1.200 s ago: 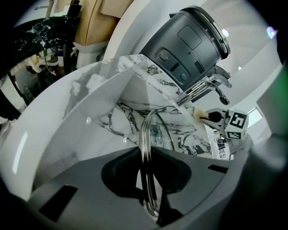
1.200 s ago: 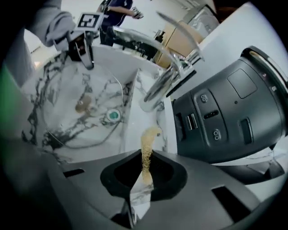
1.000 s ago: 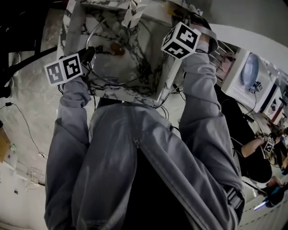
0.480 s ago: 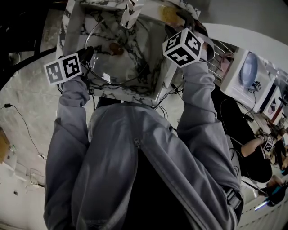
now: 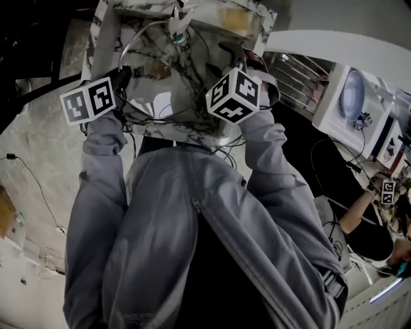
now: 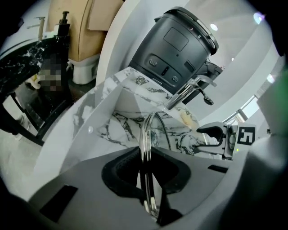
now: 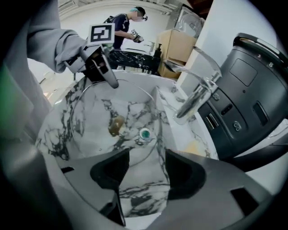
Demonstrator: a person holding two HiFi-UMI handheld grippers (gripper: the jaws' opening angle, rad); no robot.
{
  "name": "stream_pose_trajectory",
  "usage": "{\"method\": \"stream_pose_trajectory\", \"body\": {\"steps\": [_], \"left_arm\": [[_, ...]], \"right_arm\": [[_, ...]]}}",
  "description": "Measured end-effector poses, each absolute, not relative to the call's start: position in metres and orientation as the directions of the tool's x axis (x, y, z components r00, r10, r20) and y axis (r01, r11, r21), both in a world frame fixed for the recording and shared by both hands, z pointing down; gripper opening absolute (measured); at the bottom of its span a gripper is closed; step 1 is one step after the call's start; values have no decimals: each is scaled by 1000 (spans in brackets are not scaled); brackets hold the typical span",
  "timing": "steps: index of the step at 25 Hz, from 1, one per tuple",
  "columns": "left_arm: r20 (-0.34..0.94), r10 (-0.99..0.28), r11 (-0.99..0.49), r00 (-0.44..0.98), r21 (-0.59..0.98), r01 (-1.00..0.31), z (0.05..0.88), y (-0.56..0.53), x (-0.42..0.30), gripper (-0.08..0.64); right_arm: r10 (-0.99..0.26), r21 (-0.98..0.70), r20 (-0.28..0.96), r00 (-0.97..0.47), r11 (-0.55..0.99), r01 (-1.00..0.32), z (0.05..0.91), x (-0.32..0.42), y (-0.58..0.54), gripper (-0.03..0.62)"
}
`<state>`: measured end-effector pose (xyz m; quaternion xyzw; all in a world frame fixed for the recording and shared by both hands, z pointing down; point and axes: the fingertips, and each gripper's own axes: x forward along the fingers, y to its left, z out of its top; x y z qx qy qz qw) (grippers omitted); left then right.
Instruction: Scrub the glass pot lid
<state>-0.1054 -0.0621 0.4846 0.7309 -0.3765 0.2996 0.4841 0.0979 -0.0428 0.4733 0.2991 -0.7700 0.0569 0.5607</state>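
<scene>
Glass pot lid [image 5: 154,90] sits inside the marble sink [image 5: 186,132], and my left gripper [image 5: 126,76] is clamped on its rim at the left edge of the basin. Compared with a second ago, my right gripper [image 7: 146,173] has swung from the sink's far right corner towards the middle. Its jaws have just been opening and now stand wide apart with nothing between them, only marble below. A yellow sponge [image 5: 234,19] that was hidden then now shows on that far right corner. The lid has barely shifted. It is clear, with a thin metal rim and a brownish knob [image 7: 117,126] at its centre. The sink's veining and the teal drain [image 7: 145,133] show through it.
</scene>
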Motion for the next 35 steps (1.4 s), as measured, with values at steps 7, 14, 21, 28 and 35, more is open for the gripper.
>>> {"method": "stream_pose_trajectory", "body": {"steps": [7,14,21,28,35], "left_arm": [[792,-336,-350,510,398,-848,429,-68,-111,64],[797,-430,-525,423,161,-836,371,-68,-115,63],[804,-427,-707,415,-10,-707,348,-42,-102,64],[780,-406,-801,476,-52,-597,346,-28,-94,64],[762,-340,-893,551,-78,-443,343,-7,-86,64]], "right_arm": [[-381,225,876,-295,865,-448,445,45,-17,235],[-457,316,830,-320,858,-405,390,34,-14,235],[-500,357,790,-355,845,-397,352,23,-4,235],[-525,424,760,-382,847,-319,327,1,-23,235],[-439,437,824,-359,895,-90,335,-27,-45,235]]}}
